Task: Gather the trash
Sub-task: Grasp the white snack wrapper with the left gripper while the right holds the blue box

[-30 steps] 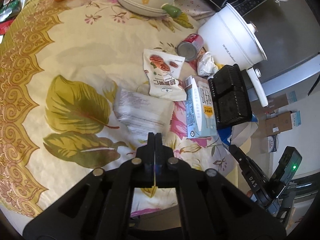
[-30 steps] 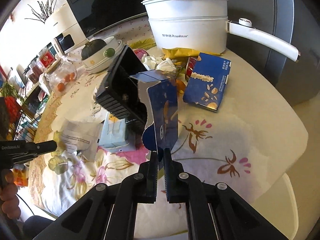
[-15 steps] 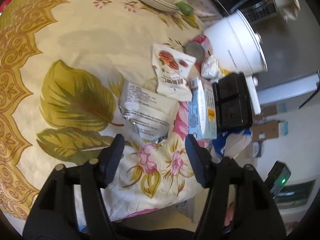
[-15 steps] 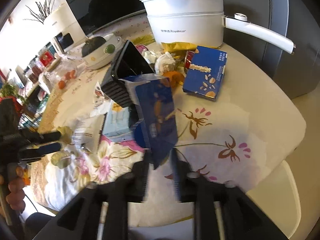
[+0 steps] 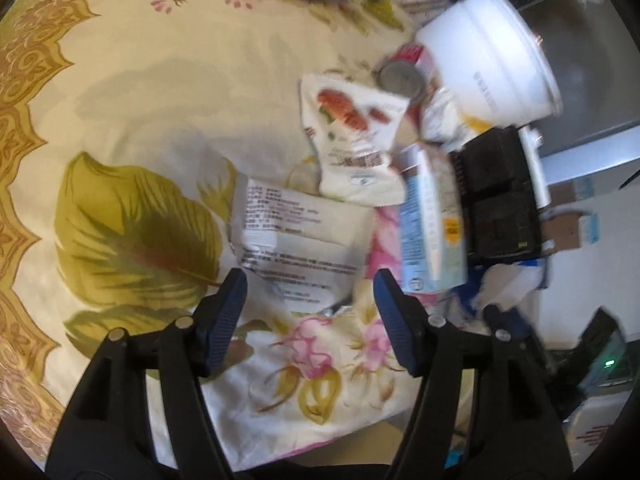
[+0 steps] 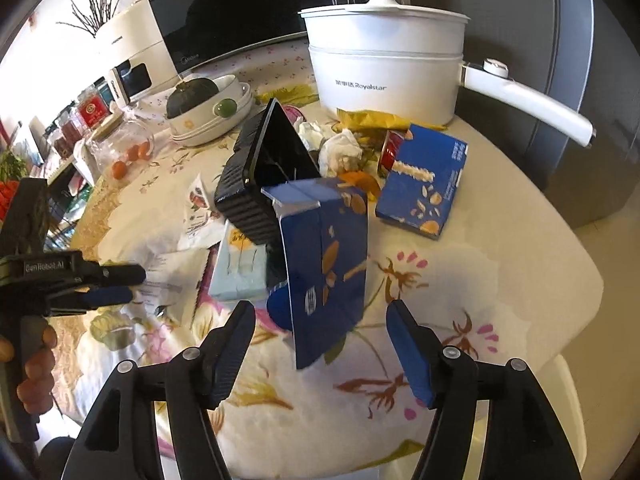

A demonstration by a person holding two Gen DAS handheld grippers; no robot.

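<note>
The table [image 6: 500, 248], under a flowered cloth, carries the same litter as a second ago, with the white pot [image 6: 384, 64] at its far edge; what has changed is the two grippers and the blue carton. A second ago both grippers were shut. The right gripper [image 6: 320, 332] then had the tall blue carton [image 6: 328, 268] pinched by its lower edge; now its jaws are opening, well apart, and the carton stands between them but touches neither pad, its lower corner near the cloth, its top tilted toward the black tray [image 6: 264, 176]. The left gripper [image 5: 310, 300] was closed on nothing above the cloth; its jaws too are opening, and it has come down closer to the white wrapper [image 5: 296, 232], whose near edge lies just beyond the fingertips, with nothing between them. In the right wrist view that gripper [image 6: 116, 284] hovers over the wrapper [image 6: 172, 276], held by a hand [image 6: 36, 372].

The smaller trash has not moved: a second blue box [image 6: 424, 184] by the pot, a pale blue carton [image 5: 432, 232] beside the tray [image 5: 500, 204], a snack packet [image 5: 352, 148], a red can [image 5: 402, 76], and crumpled tissue [image 6: 340, 150].
</note>
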